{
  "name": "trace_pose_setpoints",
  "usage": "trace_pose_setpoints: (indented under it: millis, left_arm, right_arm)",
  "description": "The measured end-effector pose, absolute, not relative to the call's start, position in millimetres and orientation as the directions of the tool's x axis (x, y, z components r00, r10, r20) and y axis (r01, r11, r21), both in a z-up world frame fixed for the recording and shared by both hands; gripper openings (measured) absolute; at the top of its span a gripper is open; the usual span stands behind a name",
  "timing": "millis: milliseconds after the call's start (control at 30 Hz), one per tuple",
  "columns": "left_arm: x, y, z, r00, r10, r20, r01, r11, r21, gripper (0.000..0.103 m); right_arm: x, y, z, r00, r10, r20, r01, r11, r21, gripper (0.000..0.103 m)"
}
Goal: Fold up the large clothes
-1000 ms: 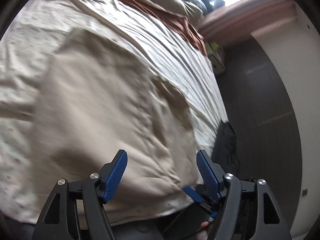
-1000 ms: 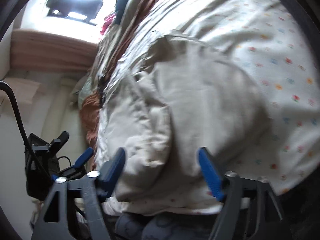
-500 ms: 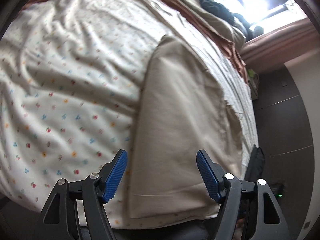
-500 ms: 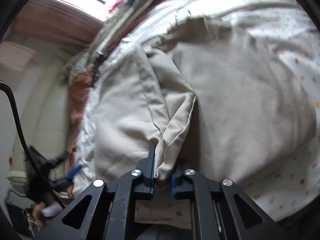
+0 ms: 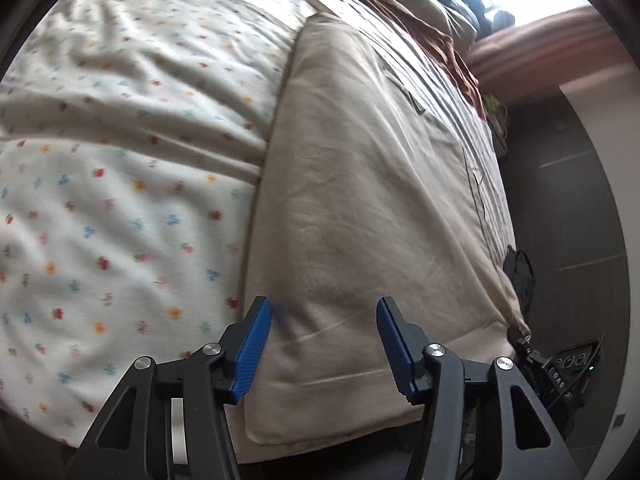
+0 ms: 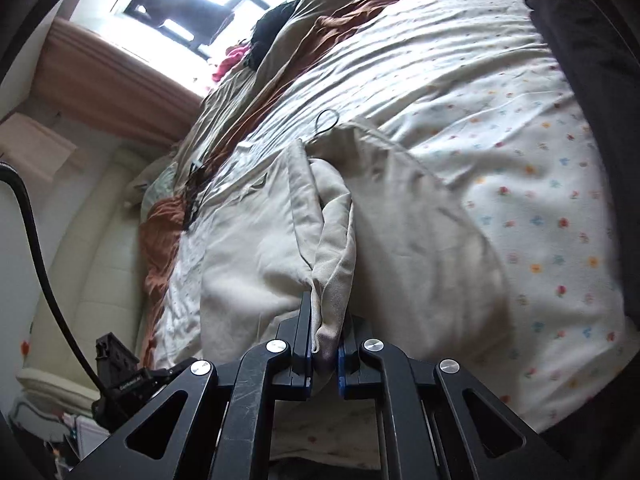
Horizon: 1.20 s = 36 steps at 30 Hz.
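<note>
Beige garment (image 5: 360,184) lies flat on the bed, on a floral sheet (image 5: 120,184), running from lower centre of the left wrist view up toward upper centre. Its left edge is a straight fold line against the sheet; the near hem sits at the bed edge, bottom centre of frame.

Left gripper (image 5: 324,344): blue fingers (image 5: 252,348) stand apart and are closing, with the garment's near left corner region between them. Pads do not press the cloth in this view; nothing gripped.

Right gripper (image 6: 324,354): fingers clamped nearly together on a bunched fold of the same beige garment (image 6: 400,240). The pinched cloth rises from the fingers at lower centre of the right wrist view as a ridge toward frame centre, with the rest of the garment spread to either side of it.

Background, right wrist view: rust-brown blanket (image 6: 160,240) along the left side of the bed, dark clothing pile (image 6: 276,28) and a pink item (image 6: 230,60) near the window (image 6: 192,4) at top left. Black cable (image 6: 36,232) curves down the left edge. Thin black loop (image 6: 326,122) lies on the sheet just above the garment's far end. Dark floor (image 5: 568,200) fills the right side of the left wrist view.
</note>
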<state>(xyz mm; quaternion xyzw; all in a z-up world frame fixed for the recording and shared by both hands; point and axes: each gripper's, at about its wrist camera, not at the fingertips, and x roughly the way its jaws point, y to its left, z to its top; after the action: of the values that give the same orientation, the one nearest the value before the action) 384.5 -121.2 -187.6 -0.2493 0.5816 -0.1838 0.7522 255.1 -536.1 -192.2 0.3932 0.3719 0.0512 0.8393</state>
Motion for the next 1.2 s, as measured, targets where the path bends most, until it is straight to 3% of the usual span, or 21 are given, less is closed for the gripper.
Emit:
trace_pose_setpoints:
  millis: [167,633,733,767,800,867,1200]
  left_arm:
    - [388.5,-133.8,-184.2,0.244,-0.586,-0.773,0.008,0.798,-0.602,0.049]
    - [393.7,-126.8,-204.9,0.218,-0.53,-0.82,-0.024,0.837,-0.547,0.049]
    - [395.1,-123.1,-204.4,0.23,-0.526,-0.818,-0.03,0.837,-0.547,0.049]
    - [397.1,-122.8,-203.5,0.233,-0.524,-0.819,-0.028,0.838,-0.544,0.049]
    - [397.6,-122.1,-202.9,0.236,-0.523,-0.819,-0.026,0.839,-0.543,0.049]
    - [404.6,-122.4,-200.6,0.24,-0.521,-0.819,-0.022,0.84,-0.541,0.049]
    - [437.3,-132.0,-203.3,0.245,-0.521,-0.818,-0.036,0.838,-0.545,0.049]
  right_arm:
    - [244.9,-555.6,-187.4,0.745,0.331,-0.58,0.234,0.683,0.692,0.007]
    - [234.7,-578.8,-243.0,0.687,0.285,-0.668,0.385,0.637,0.668,0.008]
    - [239.4,-580.8,-231.2,0.661,0.296,-0.69,0.379,0.662,0.647,0.025]
    - [241.6,-581.7,-223.0,0.657,0.28,-0.7,0.374,0.685,0.625,0.04]
    - [243.7,-583.3,-216.5,0.661,0.265,-0.702,0.366,0.703,0.61,0.063]
    - [249.9,-584.6,-206.2,0.671,0.273,-0.689,0.328,0.725,0.606,0.079]
    - [347.2,-582.3,-198.2,0.531,0.379,-0.758,0.202,0.812,0.547,0.079]
